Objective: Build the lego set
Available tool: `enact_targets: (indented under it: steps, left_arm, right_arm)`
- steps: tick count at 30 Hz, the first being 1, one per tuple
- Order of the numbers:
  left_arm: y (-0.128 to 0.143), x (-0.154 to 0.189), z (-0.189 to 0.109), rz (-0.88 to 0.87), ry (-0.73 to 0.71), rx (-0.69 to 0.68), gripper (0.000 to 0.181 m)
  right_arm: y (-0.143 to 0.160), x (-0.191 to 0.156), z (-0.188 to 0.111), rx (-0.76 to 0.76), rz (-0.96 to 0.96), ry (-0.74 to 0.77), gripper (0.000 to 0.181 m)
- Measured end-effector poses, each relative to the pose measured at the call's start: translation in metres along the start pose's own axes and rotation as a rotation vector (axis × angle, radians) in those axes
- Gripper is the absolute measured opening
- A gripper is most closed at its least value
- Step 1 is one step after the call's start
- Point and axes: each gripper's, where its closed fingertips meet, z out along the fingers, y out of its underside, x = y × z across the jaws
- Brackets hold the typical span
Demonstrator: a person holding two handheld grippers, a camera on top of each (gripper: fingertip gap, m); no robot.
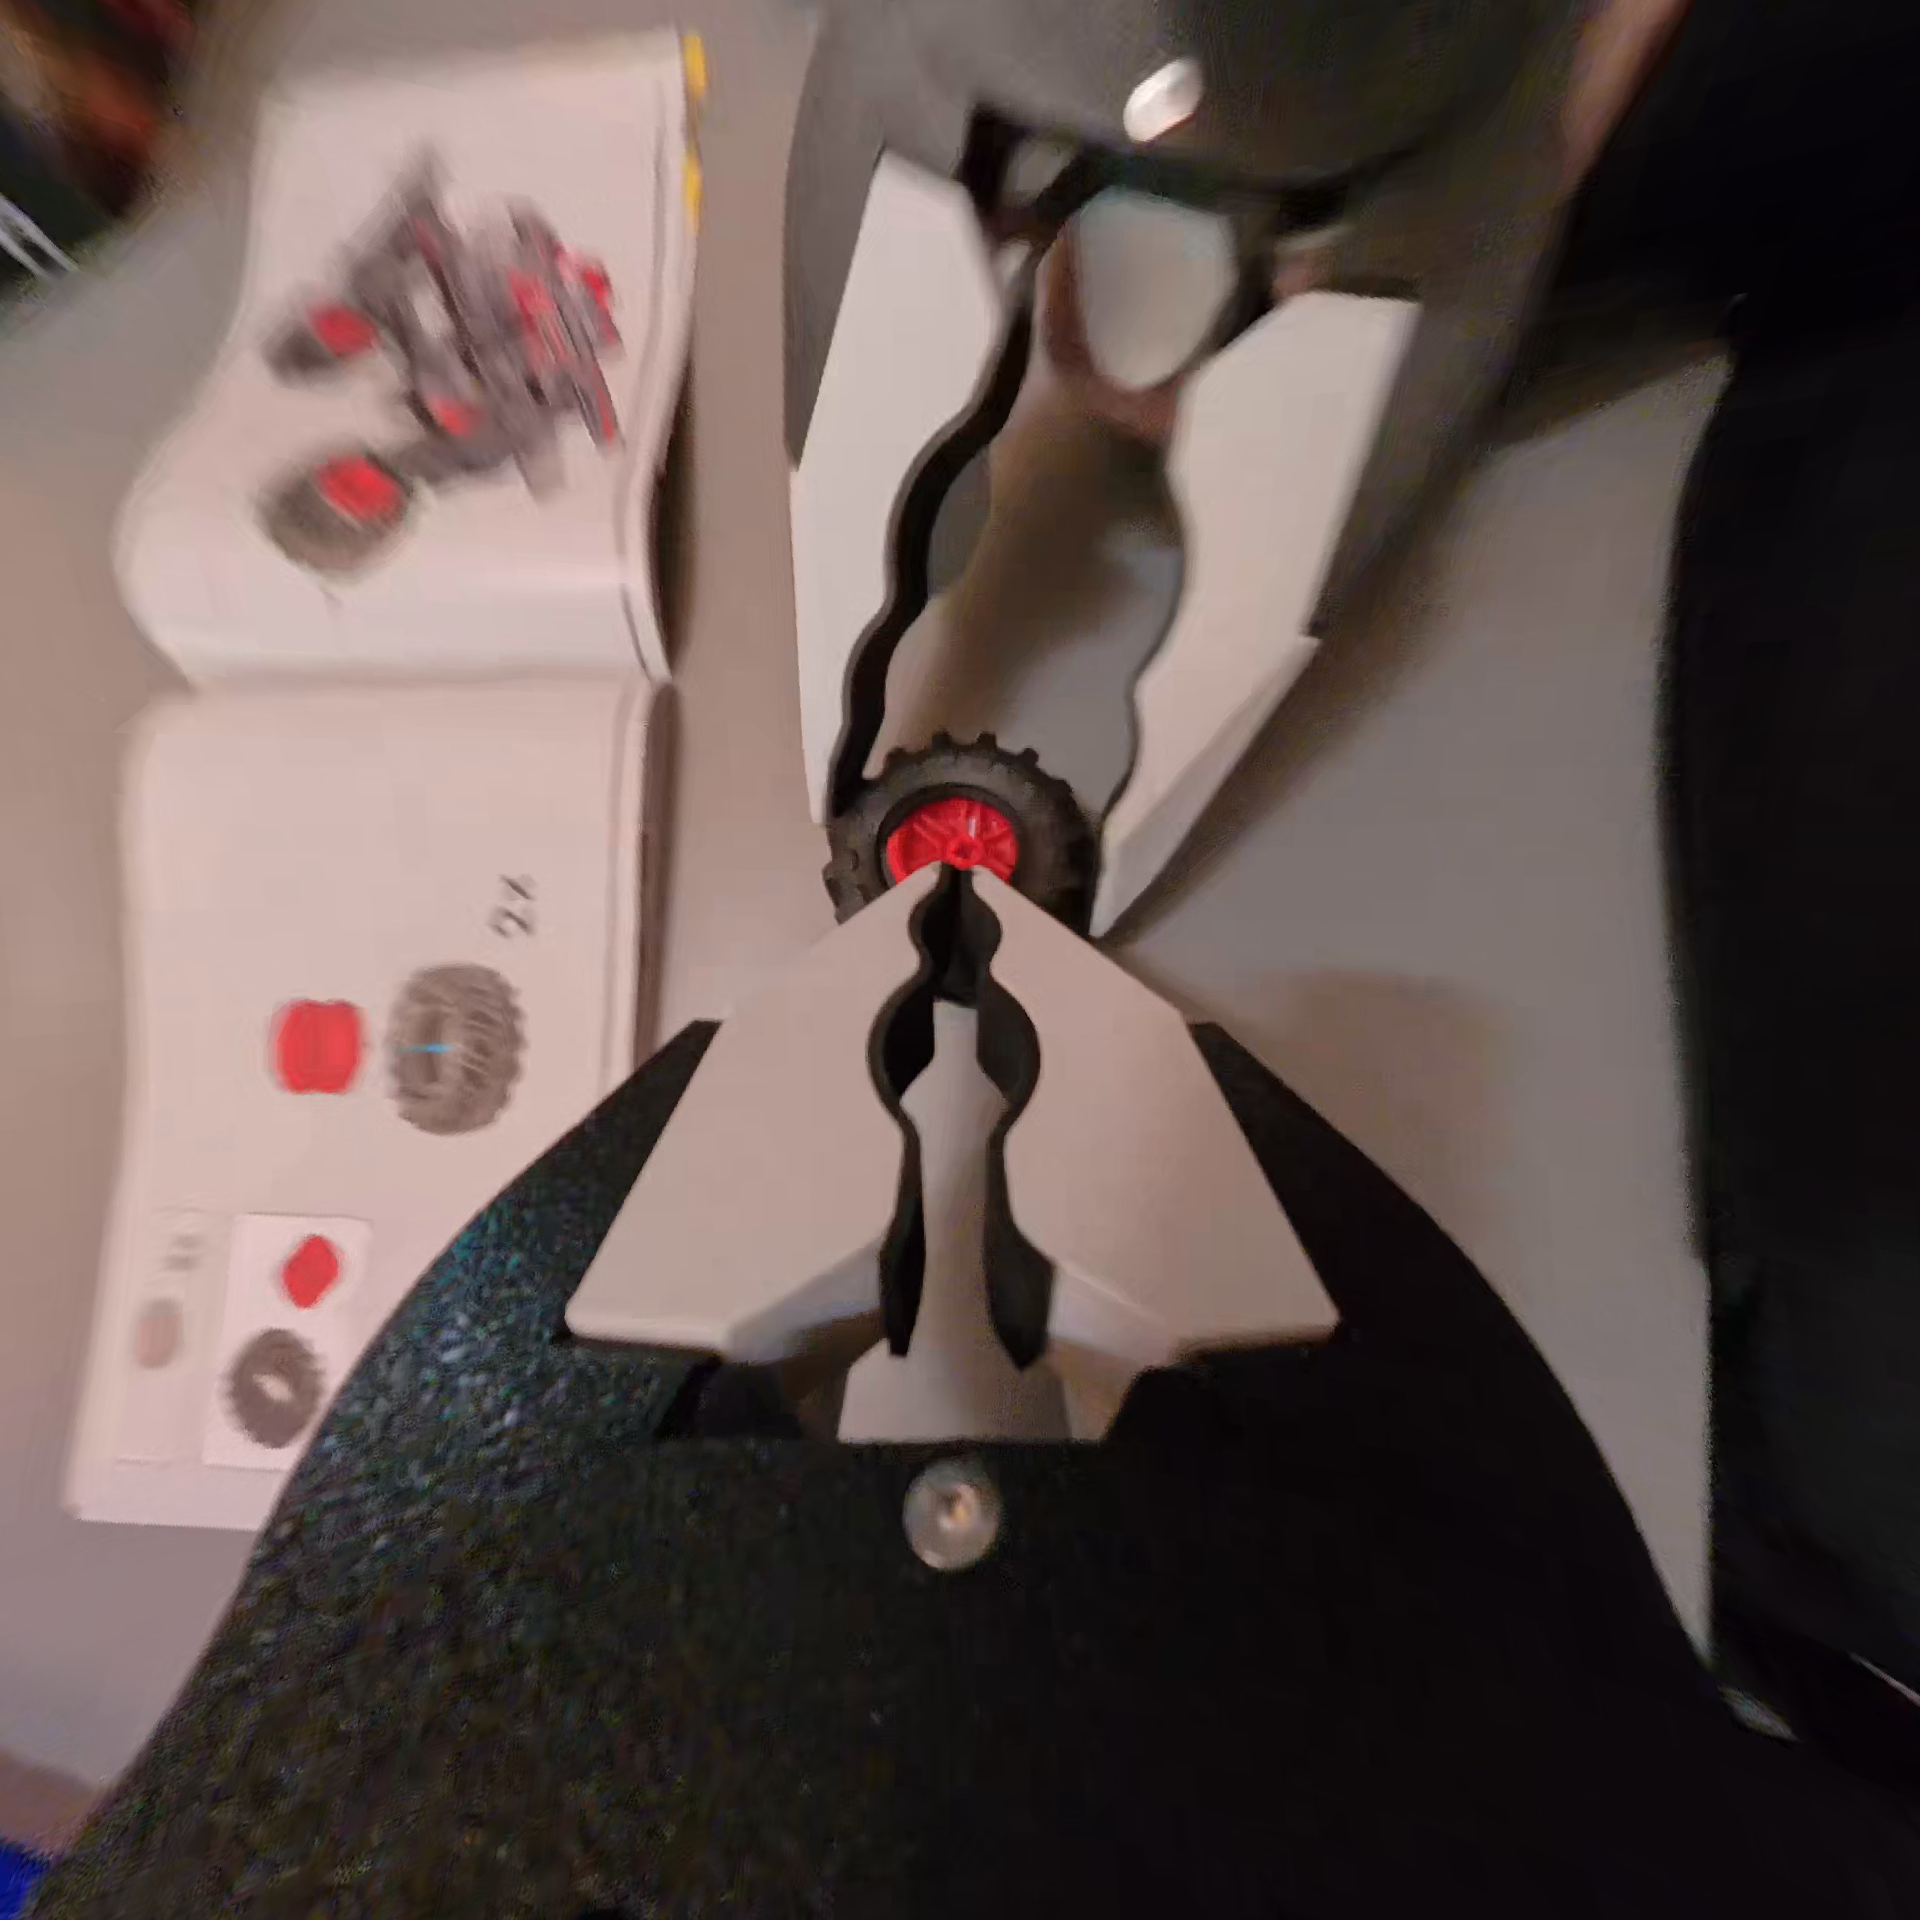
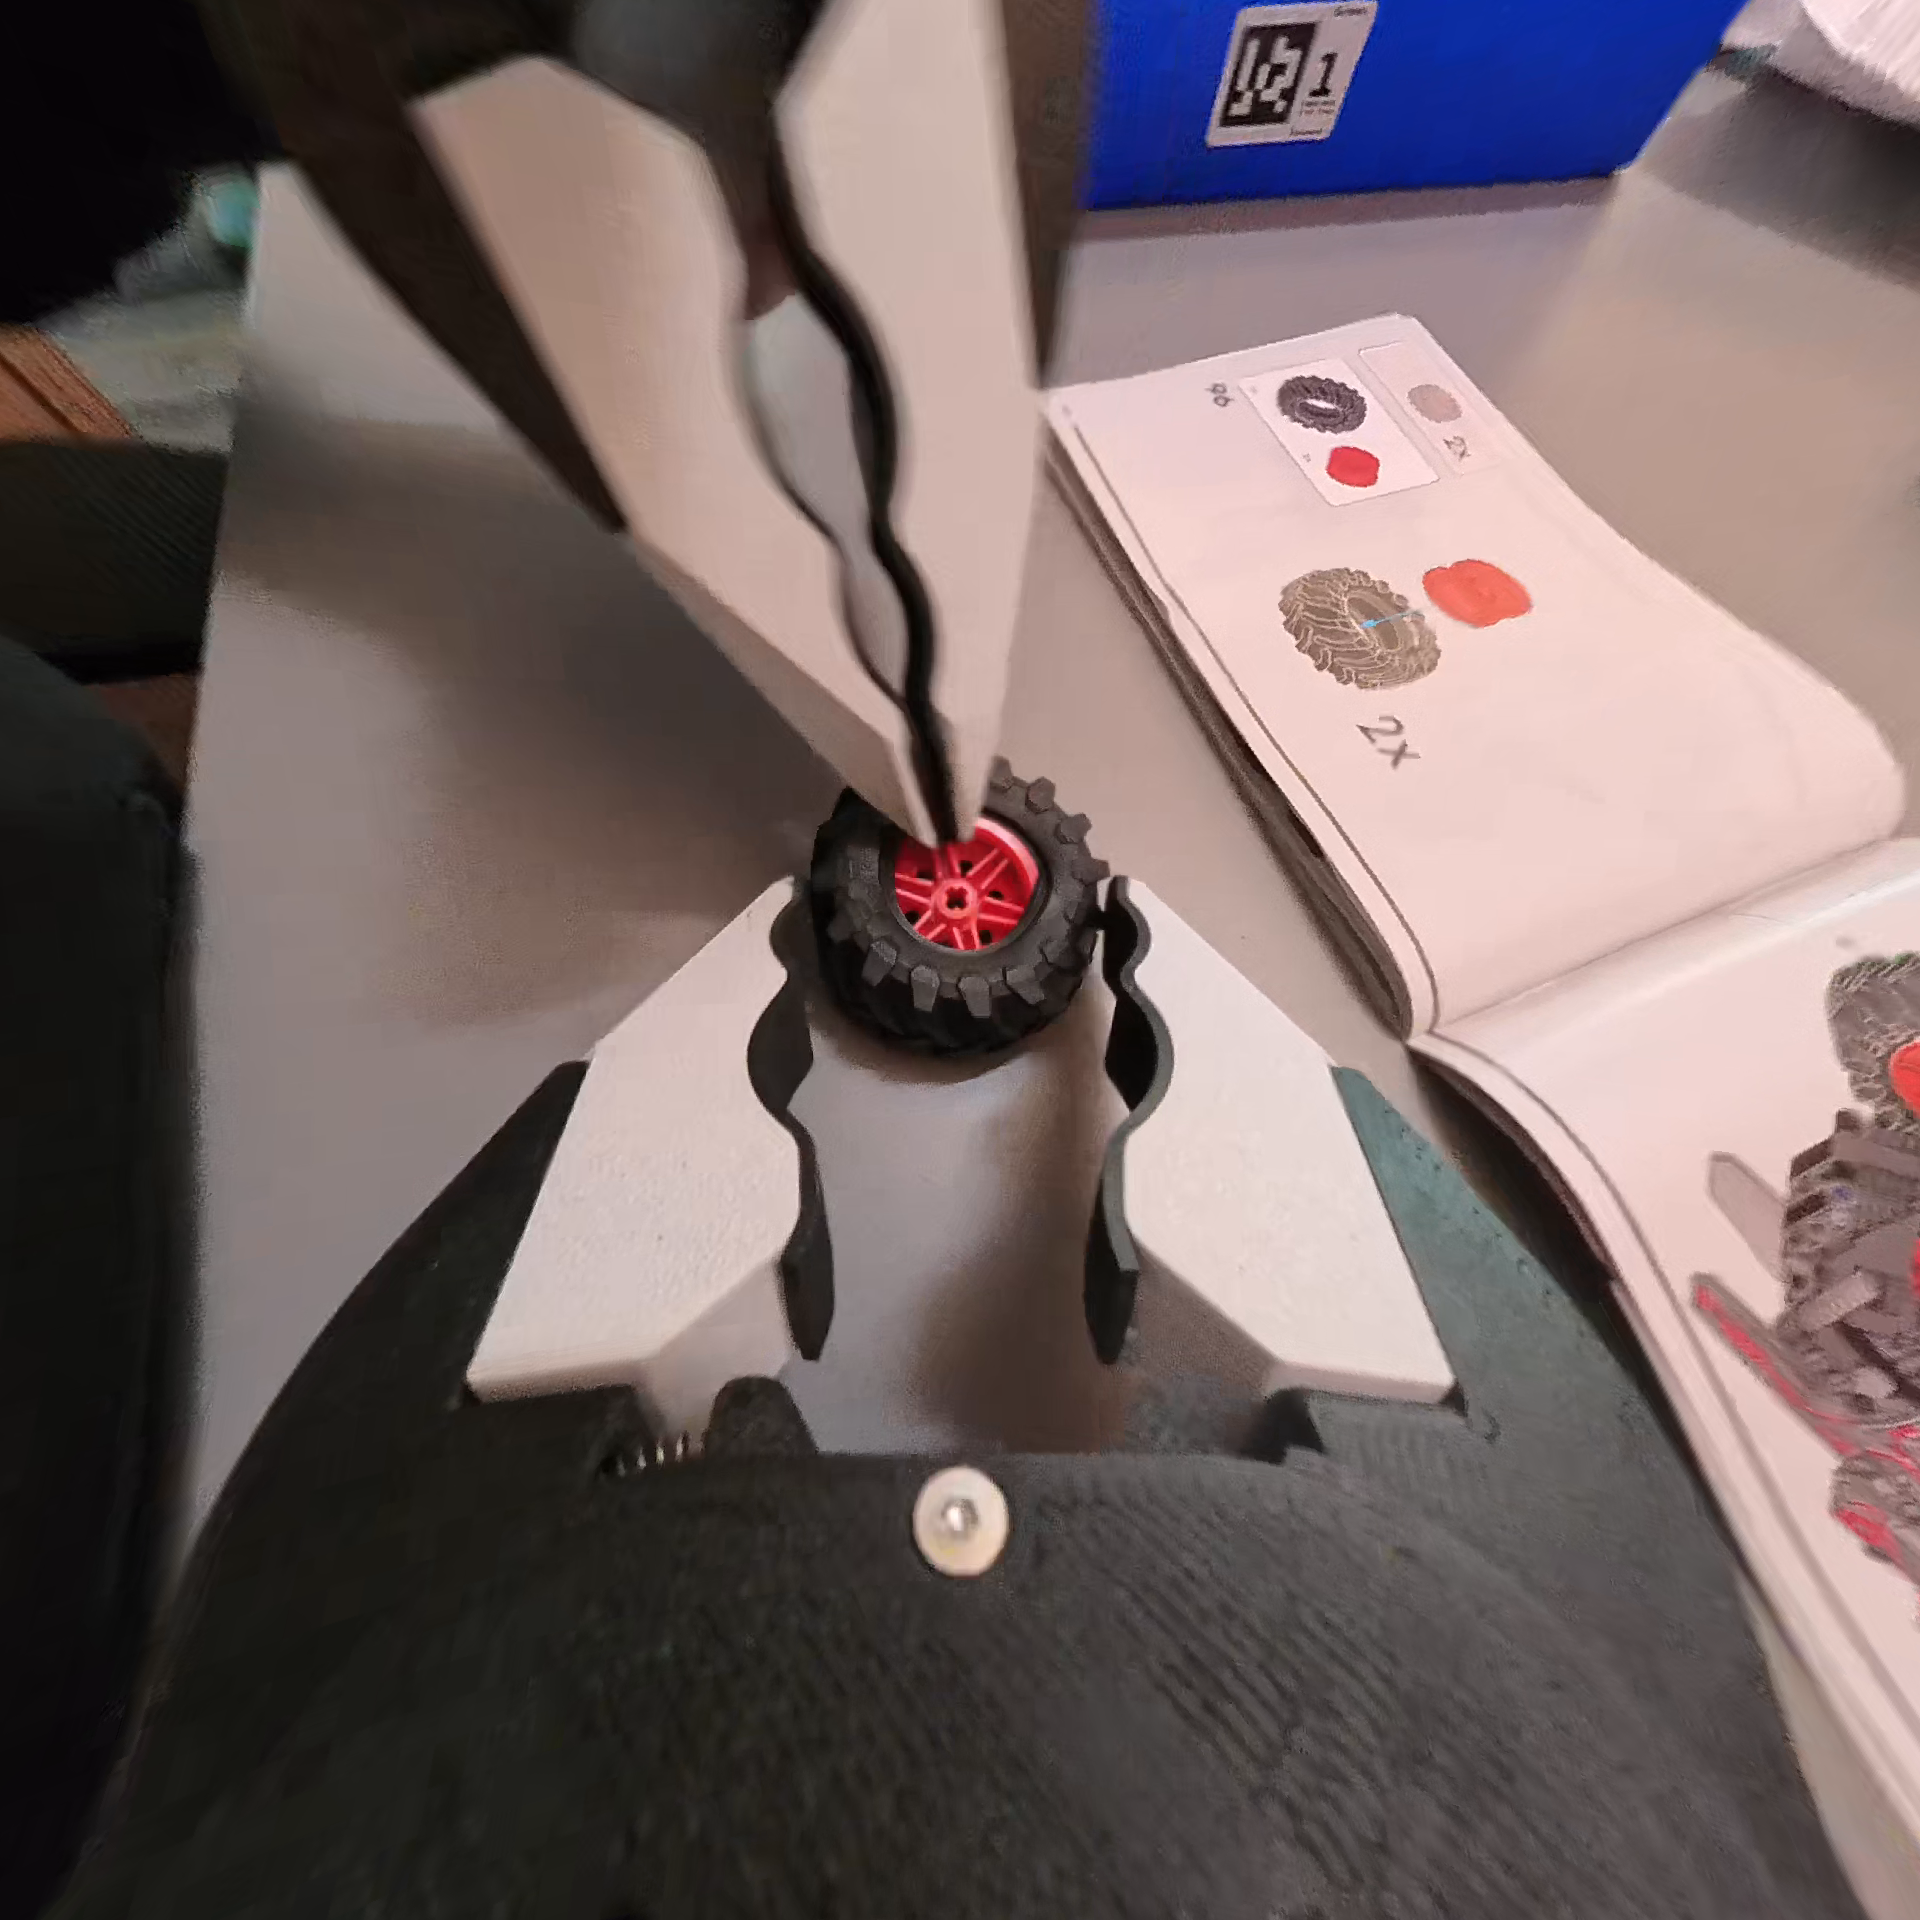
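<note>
Wheel (image 2: 961, 914) one; two tools grip it.

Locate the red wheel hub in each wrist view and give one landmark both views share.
Left wrist view: the red wheel hub sits at centre, just beyond the closed left gripper tips.
Right wrist view: centre, inside the black tire, between the right gripper fingers.
Shared landmark: the open instruction booklet.

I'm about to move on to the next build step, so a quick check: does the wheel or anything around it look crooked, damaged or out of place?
Nothing stands out. The red hub sits centred inside the black tyre, which the right gripper brackets while the closed left gripper presses on the hub's rim. The instruction booklet lies open beside them.
</note>
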Motion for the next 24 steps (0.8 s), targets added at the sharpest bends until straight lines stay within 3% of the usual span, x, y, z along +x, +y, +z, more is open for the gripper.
enact_targets:
  steps: [1,4,7,9,12,14,17,20,22,24]
  left_arm:
    - [-0.009,-0.002,-0.01,0.045,-0.049,0.082,0.003]
    - [-0.021,0.003,-0.03,0.13,-0.117,0.234,0.035]
    - [-0.014,0.016,-0.02,0.244,-0.141,0.217,0.053]
    - [-0.004,0.003,-0.012,0.313,-0.25,0.109,0.046]
    - [-0.004,0.01,-0.006,0.323,-0.206,0.096,0.029]
    - [-0.004,0.008,-0.007,0.173,-0.162,0.087,0.028]
    - [-0.003,0.003,-0.013,-0.306,0.001,0.09,0.028]
    - [-0.007,0.023,-0.017,-0.765,0.347,0.102,0.028]
    - [0.0,0.03,-0.01,-0.873,0.456,0.082,0.028]
    - [0.004,0.031,-0.001,-0.913,0.48,0.092,0.029]
  right_arm:
    - [-0.002,0.001,-0.001,0.012,0.081,-0.027,0.056]
    - [-0.012,0.0,-0.006,0.038,0.352,-0.147,0.056]
    - [-0.034,-0.001,-0.012,0.119,0.534,-0.281,0.056]
    - [-0.034,0.001,-0.011,0.089,0.55,-0.295,0.056]
    - [-0.027,-0.012,-0.011,0.017,0.574,-0.395,0.057]
    - [-0.03,-0.01,-0.016,0.06,0.568,-0.406,0.061]
    - [-0.033,-0.015,-0.033,0.134,0.398,-0.395,0.072]
    - [-0.03,-0.019,-0.042,0.174,0.155,-0.275,0.057]
    - [-0.031,-0.019,-0.037,0.185,0.056,-0.193,0.05]
    - [-0.026,-0.033,-0.029,0.155,0.007,-0.252,0.049]
